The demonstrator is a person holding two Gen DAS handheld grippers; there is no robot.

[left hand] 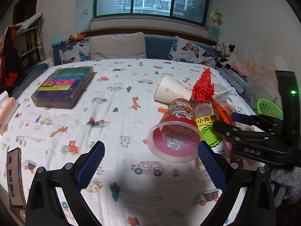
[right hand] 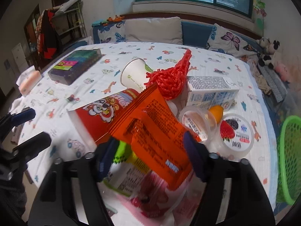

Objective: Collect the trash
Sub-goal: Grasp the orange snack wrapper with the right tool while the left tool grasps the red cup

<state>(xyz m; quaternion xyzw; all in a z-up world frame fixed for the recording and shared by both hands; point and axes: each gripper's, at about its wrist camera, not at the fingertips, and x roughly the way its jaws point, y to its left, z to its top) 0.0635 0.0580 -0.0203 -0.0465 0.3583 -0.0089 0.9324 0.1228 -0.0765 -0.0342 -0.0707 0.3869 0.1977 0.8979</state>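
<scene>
Partly hidden: lime-labelled bottle (right hand: 120, 151) under orange wrapper (right hand: 152, 131).

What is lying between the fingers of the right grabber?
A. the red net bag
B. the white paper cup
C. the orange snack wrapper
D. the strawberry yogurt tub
C. In the right wrist view the orange snack wrapper lies between the blue pads of the right gripper, while the white paper cup, strawberry yogurt tub and red net bag sit farther out on the table.

Bare tablecloth (left hand: 122, 116) lies open ahead of the left gripper (left hand: 150, 162), while the red cup (left hand: 175, 131), paper cup (left hand: 169, 90) and right gripper (left hand: 250, 131) crowd its right side.
</scene>
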